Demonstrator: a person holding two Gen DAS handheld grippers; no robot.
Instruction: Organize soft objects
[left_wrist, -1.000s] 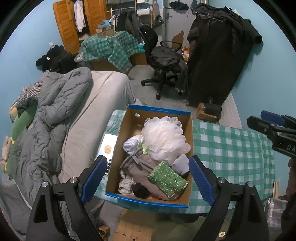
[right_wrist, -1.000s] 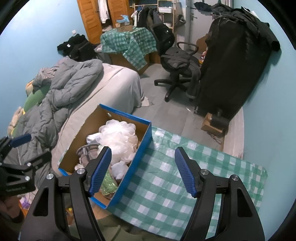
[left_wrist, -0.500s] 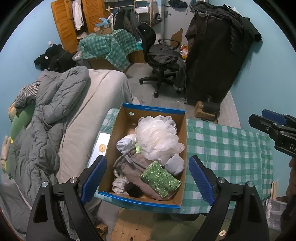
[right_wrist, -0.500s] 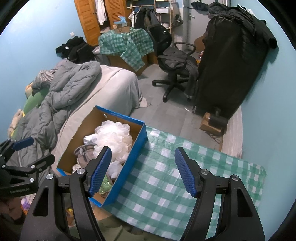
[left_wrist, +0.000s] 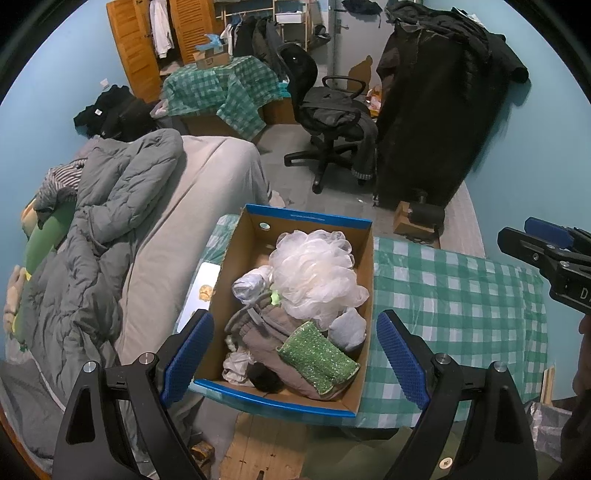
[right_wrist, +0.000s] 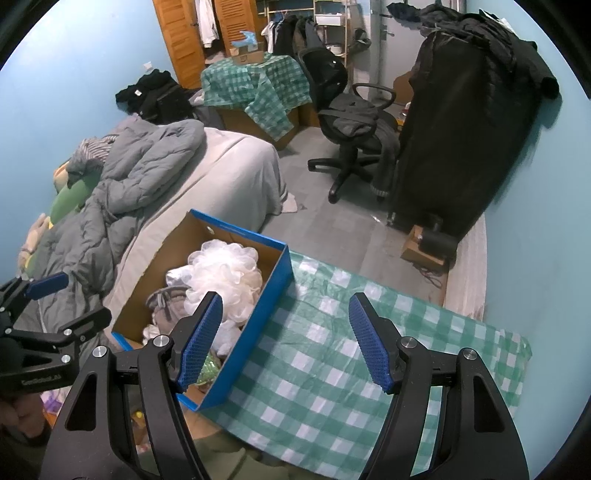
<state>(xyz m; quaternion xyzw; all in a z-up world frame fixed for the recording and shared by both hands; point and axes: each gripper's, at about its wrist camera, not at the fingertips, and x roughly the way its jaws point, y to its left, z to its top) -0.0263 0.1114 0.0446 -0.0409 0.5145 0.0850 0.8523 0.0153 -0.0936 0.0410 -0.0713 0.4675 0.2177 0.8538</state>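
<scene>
Both claws hang high above the table with their jaws spread wide and nothing between them. The left claw (left_wrist: 295, 354) sits almost straight over the box (left_wrist: 364, 273), its blue pads framing the box's near end, so the soft things lie directly below and a little ahead of it. Nearest under it are the green scrubber (left_wrist: 317, 356), lying aslant on a grey-brown cloth (left_wrist: 269, 332), with a dark lump and some white scraps by the near wall. Further ahead of the left claw is a pale grey bundle by the right wall, then the white pouf (left_wrist: 317, 269) filling the middle, and bare cardboard at the far end. The box's long axis runs away from the left claw, roughly in line with its reach. The right claw (right_wrist: 286, 338) is over the checked cloth (right_wrist: 332, 369); from it the box lies down and to the left, its blue side wall just beside the left pad, the pouf (right_wrist: 221, 269) beyond it. So the left claw is the nearer to the pile. All soft things seen lie inside the box and none on the checked cloth, which would fit either a finished packing or a pile waiting to be sorted out onto the cloth. Beyond are the bed, chair and wardrobe.
</scene>
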